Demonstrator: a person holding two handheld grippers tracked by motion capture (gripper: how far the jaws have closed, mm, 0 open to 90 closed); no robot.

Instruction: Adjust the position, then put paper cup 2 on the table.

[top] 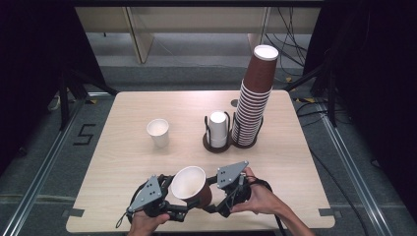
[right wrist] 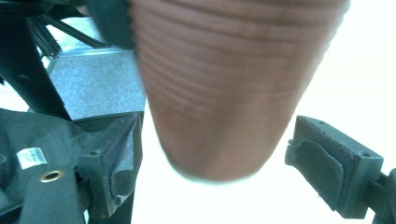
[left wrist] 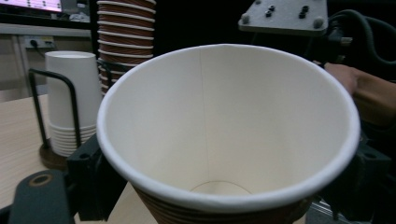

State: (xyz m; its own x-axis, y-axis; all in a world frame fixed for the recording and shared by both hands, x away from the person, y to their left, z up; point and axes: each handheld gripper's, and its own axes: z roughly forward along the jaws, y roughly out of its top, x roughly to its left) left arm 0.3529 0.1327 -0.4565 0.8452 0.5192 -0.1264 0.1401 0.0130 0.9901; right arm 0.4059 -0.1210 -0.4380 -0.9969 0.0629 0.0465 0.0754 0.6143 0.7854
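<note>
While my left claw (top: pixel 183 196) clamps the brown paper cup (top: pixel 193 186) low over the surface's (top: pixel 123 162) near edge, mouth tilted toward me, its tapered base points right, into my right claw (top: pixel 212 194), whose jaws stand released on either side.

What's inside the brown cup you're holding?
Nothing: the brown cup shows bare white walls and an empty bottom. The table under it is covered by the cup.

Two cup stacks (top: pixel 253 105), two loose cups (top: pixel 158 132)
</note>
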